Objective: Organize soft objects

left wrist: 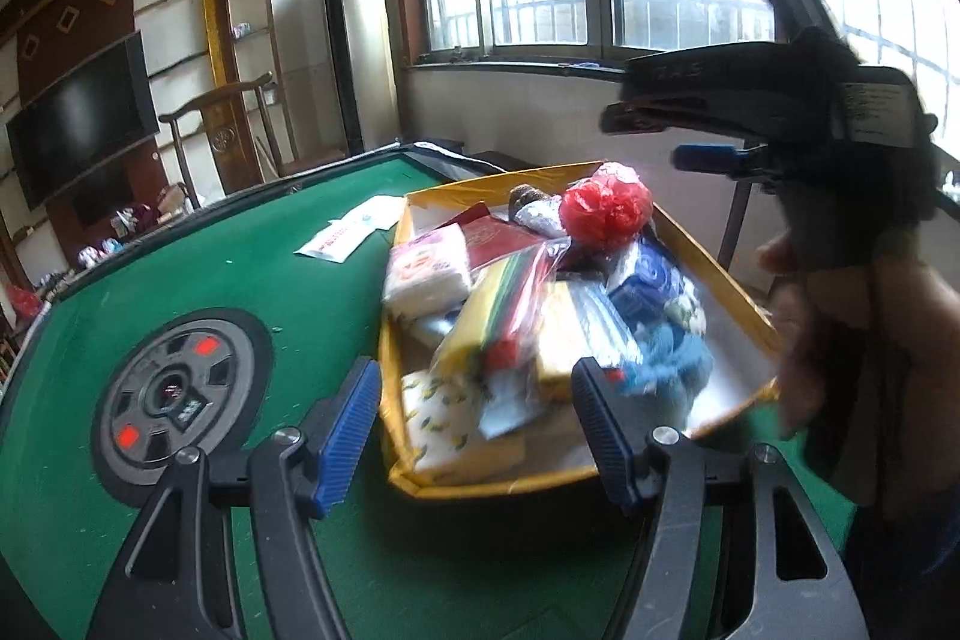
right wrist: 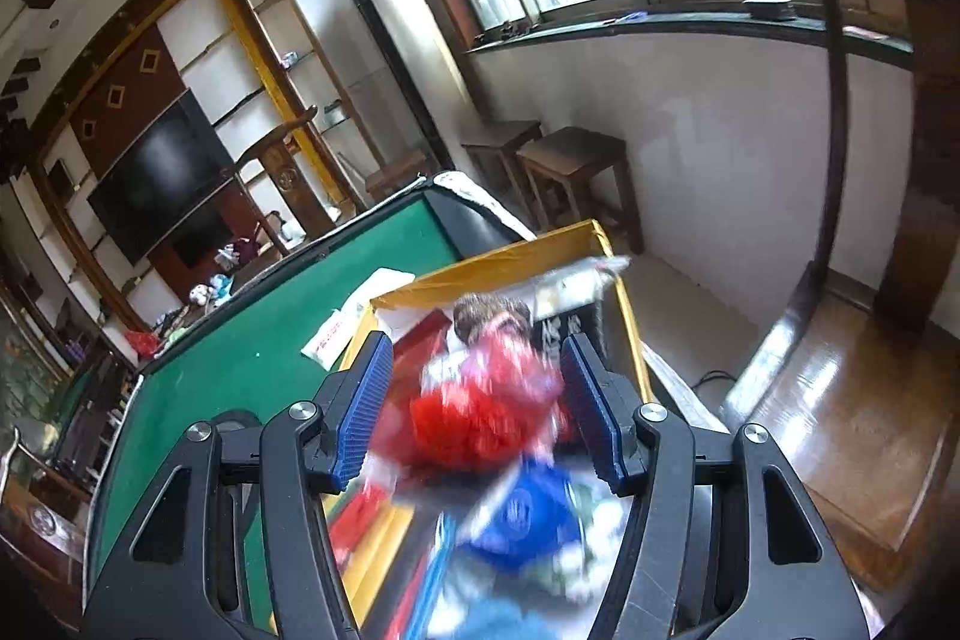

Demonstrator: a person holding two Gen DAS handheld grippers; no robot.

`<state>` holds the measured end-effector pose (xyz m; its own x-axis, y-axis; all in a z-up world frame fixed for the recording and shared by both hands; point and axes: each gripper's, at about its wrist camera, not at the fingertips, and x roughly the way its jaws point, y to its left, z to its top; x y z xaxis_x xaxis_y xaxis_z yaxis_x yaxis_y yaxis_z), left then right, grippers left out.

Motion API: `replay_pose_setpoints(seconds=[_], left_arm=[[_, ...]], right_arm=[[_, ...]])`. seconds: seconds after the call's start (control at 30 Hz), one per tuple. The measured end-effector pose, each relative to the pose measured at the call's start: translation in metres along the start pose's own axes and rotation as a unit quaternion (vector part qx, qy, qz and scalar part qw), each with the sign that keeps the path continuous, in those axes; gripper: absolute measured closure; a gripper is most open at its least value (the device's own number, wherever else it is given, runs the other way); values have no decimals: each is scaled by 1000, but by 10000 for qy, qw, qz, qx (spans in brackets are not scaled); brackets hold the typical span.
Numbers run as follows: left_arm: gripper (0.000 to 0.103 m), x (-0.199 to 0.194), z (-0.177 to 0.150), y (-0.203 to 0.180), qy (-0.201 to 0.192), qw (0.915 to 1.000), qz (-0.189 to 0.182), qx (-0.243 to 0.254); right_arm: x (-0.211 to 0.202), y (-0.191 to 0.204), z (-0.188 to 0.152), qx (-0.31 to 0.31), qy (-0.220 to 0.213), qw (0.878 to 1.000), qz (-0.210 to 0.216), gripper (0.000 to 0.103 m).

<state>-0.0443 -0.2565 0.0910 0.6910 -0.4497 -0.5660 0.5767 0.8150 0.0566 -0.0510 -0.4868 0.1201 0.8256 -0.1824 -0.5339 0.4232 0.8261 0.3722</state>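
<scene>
A yellow cardboard box stands on the green table, heaped with soft packs: tissue packets, a red crumpled plastic bag, a blue fluffy cloth and bagged coloured cloths. My left gripper hangs open just before the box's near end, nothing between its blue pads. My right gripper, held by a hand, hovers open above the box's far right side. In the right wrist view the blurred red bag lies below that gripper, clear of both pads.
A white printed packet lies on the felt left of the box. A round grey control panel is set into the table's middle. Wooden stools and a chair stand by the window wall beyond the table.
</scene>
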Motion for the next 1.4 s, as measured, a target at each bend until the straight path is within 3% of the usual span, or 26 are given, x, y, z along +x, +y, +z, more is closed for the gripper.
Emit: replay_pose_setpoints(seconds=[0.13,0.33,0.43,0.47,0.5,0.63,0.87,1.03,1.4], left_arm=[[36,-11,-12,6,-37,9999,113,106],[36,-19,-28,27,40,9993,120,-358],[32,-26,-34,41,126,9983,232,-526],[23,-28,-35,44,143,9981,232,-545],[21,-32,-37,47,133,9980,285,-547],[21,-44,-40,52,-62,9975,532,-469],[21,-42,-39,51,-44,9971,617,-442],[21,-47,-39,49,-253,9976,493,-425],[21,-42,-38,33,-126,9978,654,8]], right_arm=[[-34,13,-30,-320,-69,9995,-24,44],[-78,28,-95,-751,-183,9969,-166,44],[-96,36,-124,-966,-392,9942,-247,30],[-101,38,-131,-996,-462,9935,-288,25],[-104,39,-136,-1021,-499,9931,-292,23],[-100,43,-142,-1065,-446,9924,-419,23],[-97,48,-142,-1092,-360,9918,-555,23],[-95,47,-141,-1073,-313,9922,-545,23],[-94,46,-140,-1118,-252,9909,-707,23]])
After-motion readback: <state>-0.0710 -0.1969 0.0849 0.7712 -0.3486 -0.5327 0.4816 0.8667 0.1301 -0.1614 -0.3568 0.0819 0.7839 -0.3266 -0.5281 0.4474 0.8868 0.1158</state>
